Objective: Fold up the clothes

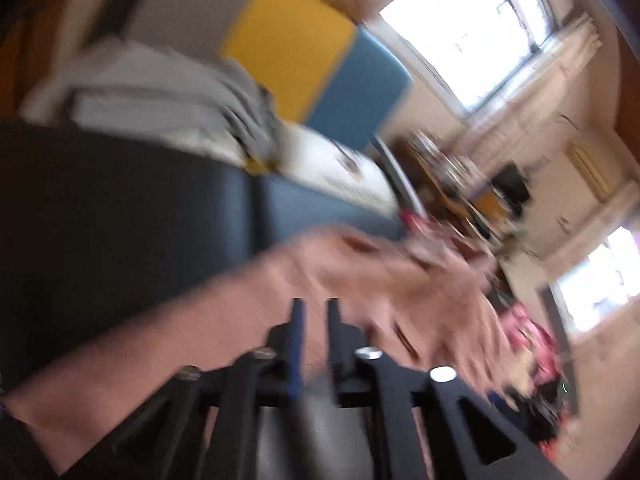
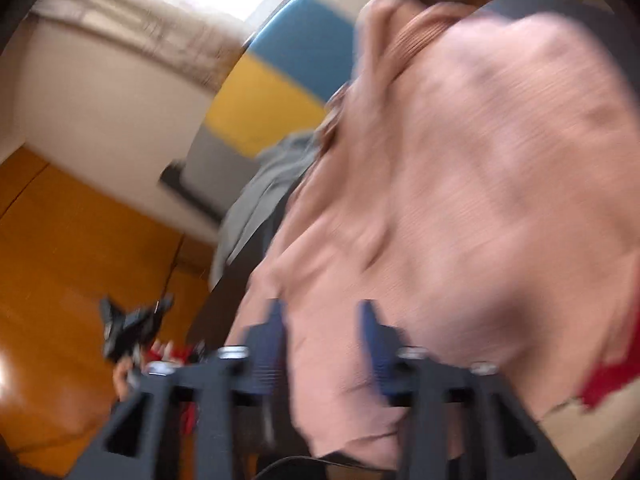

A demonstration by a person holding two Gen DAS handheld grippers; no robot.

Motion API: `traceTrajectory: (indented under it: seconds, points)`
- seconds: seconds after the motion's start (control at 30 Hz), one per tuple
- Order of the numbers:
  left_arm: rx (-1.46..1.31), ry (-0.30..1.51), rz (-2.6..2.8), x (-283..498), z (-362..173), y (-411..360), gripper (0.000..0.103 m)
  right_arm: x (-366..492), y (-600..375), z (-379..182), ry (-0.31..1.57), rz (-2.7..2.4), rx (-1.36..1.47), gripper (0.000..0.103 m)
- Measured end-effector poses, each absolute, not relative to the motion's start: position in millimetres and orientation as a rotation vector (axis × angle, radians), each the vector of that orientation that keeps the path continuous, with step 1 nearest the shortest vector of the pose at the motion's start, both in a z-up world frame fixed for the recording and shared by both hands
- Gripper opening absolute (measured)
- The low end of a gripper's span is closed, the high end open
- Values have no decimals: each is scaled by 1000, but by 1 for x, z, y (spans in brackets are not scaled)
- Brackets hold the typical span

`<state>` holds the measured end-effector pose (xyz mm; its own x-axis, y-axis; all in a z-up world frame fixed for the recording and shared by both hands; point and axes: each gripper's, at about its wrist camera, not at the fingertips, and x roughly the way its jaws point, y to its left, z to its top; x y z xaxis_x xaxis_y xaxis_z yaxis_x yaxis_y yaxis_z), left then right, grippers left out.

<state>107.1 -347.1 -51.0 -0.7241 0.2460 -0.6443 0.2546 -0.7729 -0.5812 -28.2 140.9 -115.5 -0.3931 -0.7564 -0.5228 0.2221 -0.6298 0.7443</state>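
Observation:
Both views are blurred by motion. A pink garment [image 1: 224, 312] stretches across the left wrist view in front of a dark blue surface [image 1: 120, 208]. My left gripper [image 1: 314, 308] has its fingers close together with pink cloth between them. In the right wrist view the pink garment [image 2: 460, 184] fills the right half and hangs down between my right gripper [image 2: 322, 312] fingers. Those fingers stand apart with cloth between them; whether they pinch it is unclear. The left gripper [image 2: 132, 324] shows small at the lower left.
A pile of grey and white clothes [image 1: 168, 92] lies on the dark surface. Yellow [image 1: 288, 44] and blue panels [image 1: 360, 92] stand behind. Orange wooden floor [image 2: 72, 264], a bright window [image 1: 472, 28] and a cluttered desk [image 1: 452, 184] are around. Red and pink cloth [image 1: 532, 344] lies lower right.

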Motion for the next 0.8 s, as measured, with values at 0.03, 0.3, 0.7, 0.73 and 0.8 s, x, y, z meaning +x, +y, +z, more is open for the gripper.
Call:
traceTrajectory:
  seconds: [0.03, 0.3, 0.7, 0.73, 0.8]
  points:
    - [1198, 1094, -2721, 101, -64, -333, 18, -29, 147, -114, -774, -2092, 1191, 55]
    - [1309, 1113, -2758, 49, -121, -248, 29, -33, 129, -129, -650, -2120, 1269, 59]
    - [1414, 1138, -2659, 3, -162, -234, 39, -41, 101, -152, -552, -2111, 1293, 64]
    - [1424, 1186, -2632, -1, -167, -235, 39, -40, 101, -151, -534, -2116, 1294, 65]
    - [1431, 1267, -2601, -9, -174, -235, 36, -40, 96, -152, -507, -2123, 1301, 66]
